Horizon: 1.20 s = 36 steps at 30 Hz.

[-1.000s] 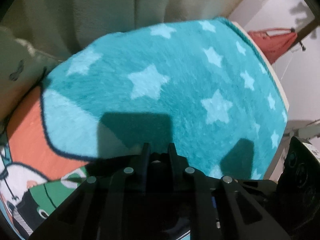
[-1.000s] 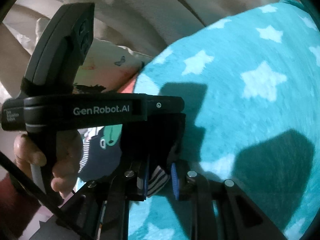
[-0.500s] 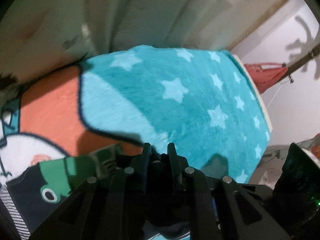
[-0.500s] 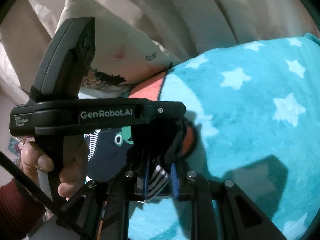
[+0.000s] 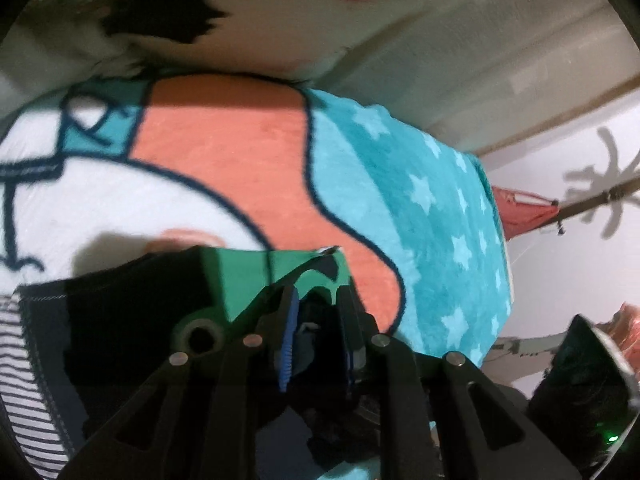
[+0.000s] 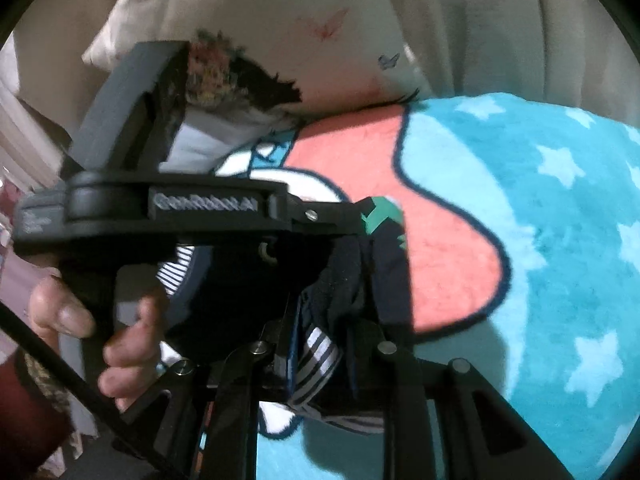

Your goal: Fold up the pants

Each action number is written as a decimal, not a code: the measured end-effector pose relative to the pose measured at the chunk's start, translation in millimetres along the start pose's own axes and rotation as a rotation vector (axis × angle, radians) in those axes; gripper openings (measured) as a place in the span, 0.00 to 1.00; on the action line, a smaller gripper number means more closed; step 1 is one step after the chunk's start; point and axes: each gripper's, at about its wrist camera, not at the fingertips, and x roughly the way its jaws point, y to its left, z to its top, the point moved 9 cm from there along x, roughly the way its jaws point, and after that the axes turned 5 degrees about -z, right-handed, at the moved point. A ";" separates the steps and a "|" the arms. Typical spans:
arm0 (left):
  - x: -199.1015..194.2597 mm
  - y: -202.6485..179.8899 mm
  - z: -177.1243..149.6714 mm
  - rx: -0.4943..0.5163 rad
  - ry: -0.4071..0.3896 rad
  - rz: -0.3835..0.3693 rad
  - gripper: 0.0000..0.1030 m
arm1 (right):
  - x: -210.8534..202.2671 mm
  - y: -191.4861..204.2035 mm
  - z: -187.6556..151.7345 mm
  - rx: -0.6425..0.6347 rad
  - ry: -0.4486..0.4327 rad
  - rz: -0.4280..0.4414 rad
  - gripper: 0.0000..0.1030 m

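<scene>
Both tools clamp the pants: left tool [image 5: 316, 320] on dark fabric, right tool [image 6: 320, 344], jaws just eased slightly, on the striped edge. The pants [image 5: 132, 312] hang limp beneath them over the blanket [image 5: 420, 240]; soft, light cloth, best pinched at hems.

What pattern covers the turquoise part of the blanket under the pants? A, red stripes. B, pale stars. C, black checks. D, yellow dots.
B: pale star shapes are scattered across the turquoise part of the blanket, seen from both wrist views, beside the dark pants.
</scene>
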 end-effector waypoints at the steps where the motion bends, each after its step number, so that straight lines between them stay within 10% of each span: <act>1: -6.2 3.3 -0.9 -0.010 -0.007 -0.009 0.20 | 5.1 2.1 0.8 0.000 0.003 -0.009 0.25; 6: -56.7 21.9 -3.1 -0.051 -0.100 -0.034 0.42 | 10.4 25.6 -1.2 -0.025 0.008 -0.017 0.33; 16: -130.0 73.6 -20.0 -0.126 -0.214 0.026 0.46 | -7.2 78.6 2.6 -0.052 0.003 0.096 0.39; 23: -139.7 101.2 -42.3 -0.159 -0.197 0.068 0.46 | -31.3 27.0 24.8 0.098 -0.055 -0.060 0.17; 36: -132.0 105.4 -65.6 -0.118 -0.144 0.099 0.46 | 62.8 81.4 5.8 0.018 0.129 -0.024 0.19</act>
